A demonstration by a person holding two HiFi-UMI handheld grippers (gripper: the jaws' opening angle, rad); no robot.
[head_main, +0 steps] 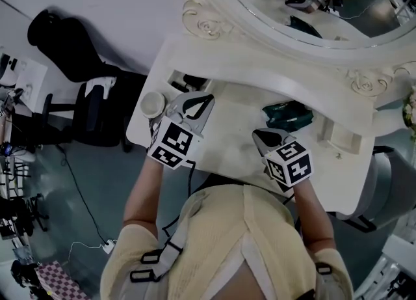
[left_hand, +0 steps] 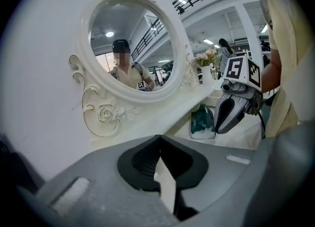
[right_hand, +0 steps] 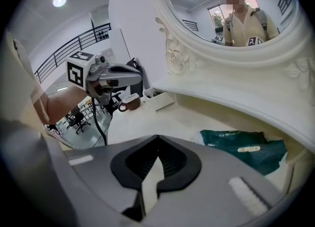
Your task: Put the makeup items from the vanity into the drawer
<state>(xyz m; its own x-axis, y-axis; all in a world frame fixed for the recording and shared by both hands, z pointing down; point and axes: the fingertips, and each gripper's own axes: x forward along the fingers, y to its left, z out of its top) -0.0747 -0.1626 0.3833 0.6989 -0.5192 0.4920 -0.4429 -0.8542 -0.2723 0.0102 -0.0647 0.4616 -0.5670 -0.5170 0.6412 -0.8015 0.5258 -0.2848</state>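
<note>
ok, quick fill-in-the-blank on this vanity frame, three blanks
1. The left gripper and right gripper both have their jaws ___, with nothing held.
2. The green pouch lies nearest the ___ gripper.
3. The cup stands at the ___ end of the vanity.

Missing words: shut; right; left

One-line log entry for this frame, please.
left gripper: shut, empty | right gripper: shut, empty | both: above vanity top | green pouch: lying on vanity top, untouched | phase: no grasp yet
</note>
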